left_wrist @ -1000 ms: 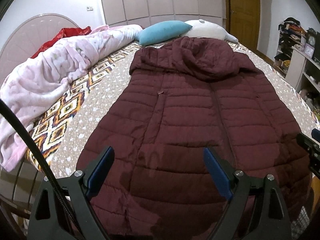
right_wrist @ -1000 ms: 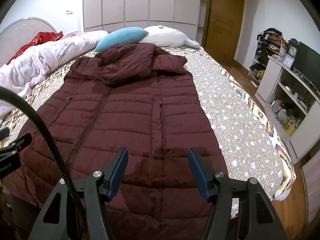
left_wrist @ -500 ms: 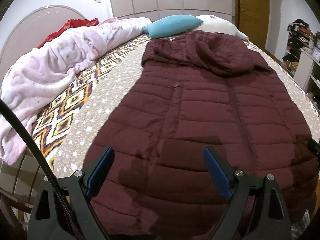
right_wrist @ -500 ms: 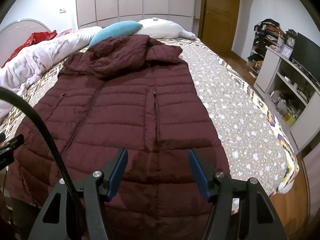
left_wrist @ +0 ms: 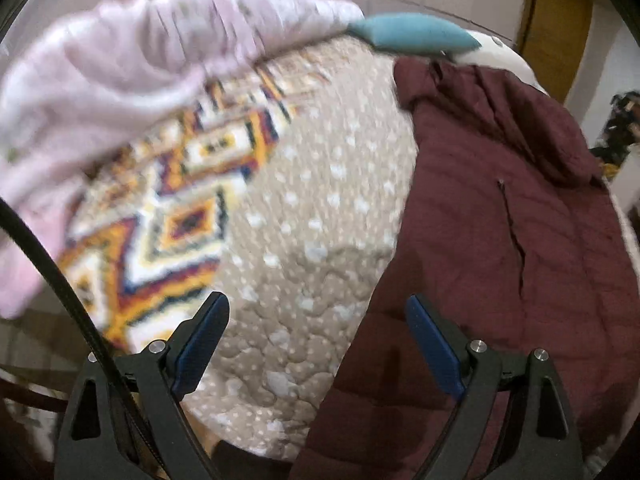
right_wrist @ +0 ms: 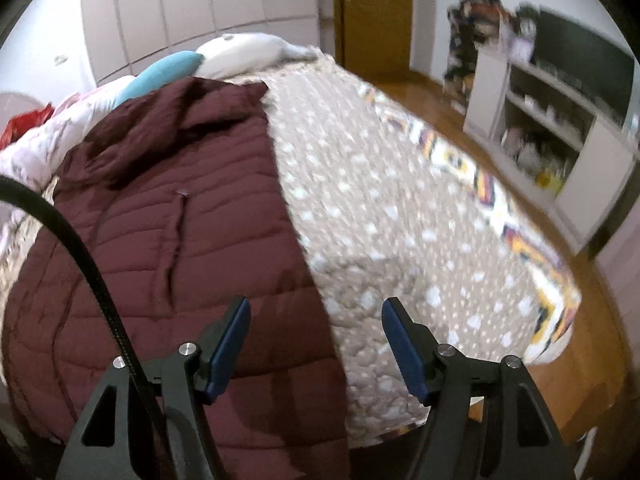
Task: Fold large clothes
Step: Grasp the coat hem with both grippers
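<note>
A long maroon puffer coat [left_wrist: 520, 240] [right_wrist: 160, 220] lies flat on the bed with its hood toward the pillows. My left gripper [left_wrist: 316, 320] is open above the coat's left side edge near the hem, with the edge and bare bedspread between its blue pads [left_wrist: 204, 340]. My right gripper [right_wrist: 316, 320] hangs over the coat's right side edge near the hem. Its jaws are opening and its pads [right_wrist: 230, 344] press on nothing. Both views are blurred by motion.
The bed carries a beige dotted bedspread [left_wrist: 304, 208] [right_wrist: 380, 200] with a patterned border. A pink blanket [left_wrist: 140, 52] is heaped on the left. A teal pillow [left_wrist: 412, 34] and a white one [right_wrist: 244, 54] lie at the head. Shelves [right_wrist: 552, 120] and wooden floor are to the right.
Both grippers have swung outward, the left one to the coat's left edge and the right one to its right edge. The right jaws stand a little wider.
</note>
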The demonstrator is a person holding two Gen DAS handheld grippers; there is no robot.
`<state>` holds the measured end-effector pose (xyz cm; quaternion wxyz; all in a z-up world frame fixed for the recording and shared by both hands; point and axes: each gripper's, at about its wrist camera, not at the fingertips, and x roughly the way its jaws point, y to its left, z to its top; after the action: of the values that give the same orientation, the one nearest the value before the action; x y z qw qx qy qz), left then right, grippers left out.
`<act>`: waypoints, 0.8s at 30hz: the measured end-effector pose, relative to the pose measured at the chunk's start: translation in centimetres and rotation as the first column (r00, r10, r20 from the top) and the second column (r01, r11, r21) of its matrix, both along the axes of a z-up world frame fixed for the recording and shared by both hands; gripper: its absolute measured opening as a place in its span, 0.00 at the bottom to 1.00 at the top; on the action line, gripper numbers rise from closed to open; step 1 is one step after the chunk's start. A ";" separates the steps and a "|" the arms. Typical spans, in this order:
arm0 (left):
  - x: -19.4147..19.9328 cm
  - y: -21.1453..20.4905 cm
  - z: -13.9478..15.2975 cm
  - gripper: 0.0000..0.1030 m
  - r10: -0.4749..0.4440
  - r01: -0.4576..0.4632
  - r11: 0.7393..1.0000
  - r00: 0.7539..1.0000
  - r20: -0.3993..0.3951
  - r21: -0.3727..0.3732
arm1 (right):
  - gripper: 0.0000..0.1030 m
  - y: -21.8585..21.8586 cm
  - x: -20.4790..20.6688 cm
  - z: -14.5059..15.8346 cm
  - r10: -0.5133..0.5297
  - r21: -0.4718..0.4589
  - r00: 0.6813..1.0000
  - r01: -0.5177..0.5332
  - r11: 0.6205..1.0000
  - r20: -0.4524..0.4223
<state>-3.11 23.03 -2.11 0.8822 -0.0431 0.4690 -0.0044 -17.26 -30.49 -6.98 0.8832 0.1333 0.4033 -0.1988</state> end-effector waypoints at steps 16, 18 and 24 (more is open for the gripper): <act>-2.5 -0.5 -3.2 0.74 -0.210 0.190 0.905 0.978 -0.012 -0.381 | 0.72 -4.6 -2.1 -4.3 0.055 0.446 0.994 -0.090 0.890 0.090; -3.6 -0.1 -3.4 0.70 -0.214 0.192 0.900 0.977 -0.012 -0.391 | 0.72 -3.9 -2.7 -4.4 0.102 0.451 0.990 -0.133 0.883 0.092; -6.5 0.8 -4.4 0.68 -0.208 0.184 0.895 0.978 -0.015 -0.406 | 0.73 -0.7 -5.2 -6.5 0.258 0.535 0.965 -0.246 0.808 0.055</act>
<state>-9.61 23.83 -6.48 0.8355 -0.1761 0.4854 -0.1882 -22.51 -31.20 -13.52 0.8248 0.3183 0.4656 0.0395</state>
